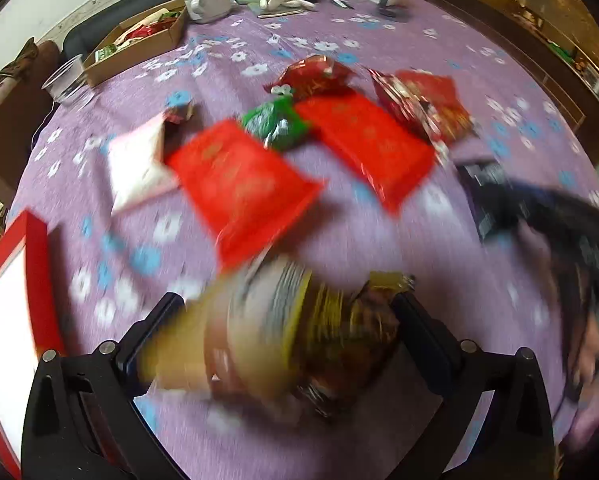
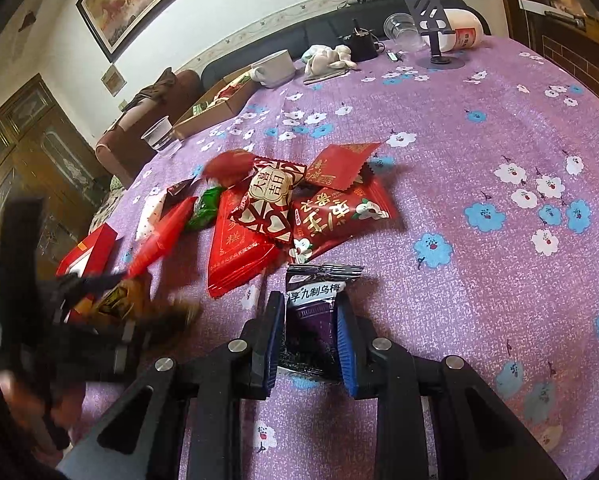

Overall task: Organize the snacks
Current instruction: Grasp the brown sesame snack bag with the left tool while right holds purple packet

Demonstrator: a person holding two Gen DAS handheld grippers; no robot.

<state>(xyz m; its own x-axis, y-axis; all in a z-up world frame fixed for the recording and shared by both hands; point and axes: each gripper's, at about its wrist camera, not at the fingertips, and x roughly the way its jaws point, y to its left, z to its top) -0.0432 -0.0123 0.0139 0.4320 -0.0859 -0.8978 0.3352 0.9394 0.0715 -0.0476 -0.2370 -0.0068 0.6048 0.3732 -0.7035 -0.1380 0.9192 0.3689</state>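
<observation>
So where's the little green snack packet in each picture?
Left wrist view: the green packet sits just above the middle, wedged between two flat red packets.
Right wrist view: the green packet lies left of the middle, at the pile's left side.
Shared landmark: the white mug at the table's far edge.

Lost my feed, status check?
Right tool shut on dark plum packet. Left tool holds gold-brown snack. Loose snack pile ahead.

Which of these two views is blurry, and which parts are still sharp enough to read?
Left wrist view: heavy motion blur, smearing the gold-brown snack packet between the left gripper fingers and the red packets; far cardboard box clearer. Right wrist view: mostly sharp, with the print on the dark plum packet in the right gripper legible; only the left gripper at the left edge is smeared. Both show fisheye bending.
</observation>
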